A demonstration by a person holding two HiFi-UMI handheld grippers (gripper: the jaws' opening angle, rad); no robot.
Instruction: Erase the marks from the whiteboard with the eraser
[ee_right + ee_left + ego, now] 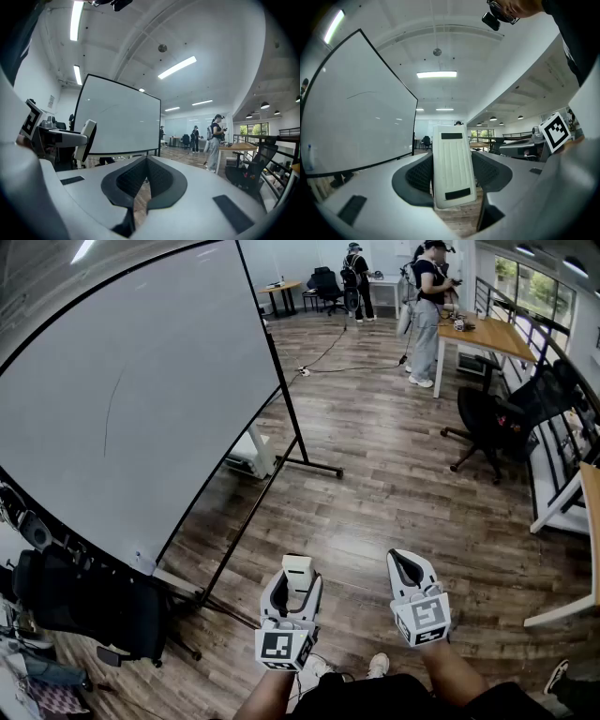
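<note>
Your left tool [298, 577] clamps the white eraser [451, 164] upright; your right tool [407, 563] is closed, empty. The whiteboard [141, 399] stands well apart, up-left, its faint mark [111, 413] barely legible.

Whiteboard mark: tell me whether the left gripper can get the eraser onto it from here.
Probably yes, once it moves left and forward. The left gripper is shut on the eraser. Only bare floor lies between it and the whiteboard, and the faint mark sits mid-board with nothing over it.
</note>
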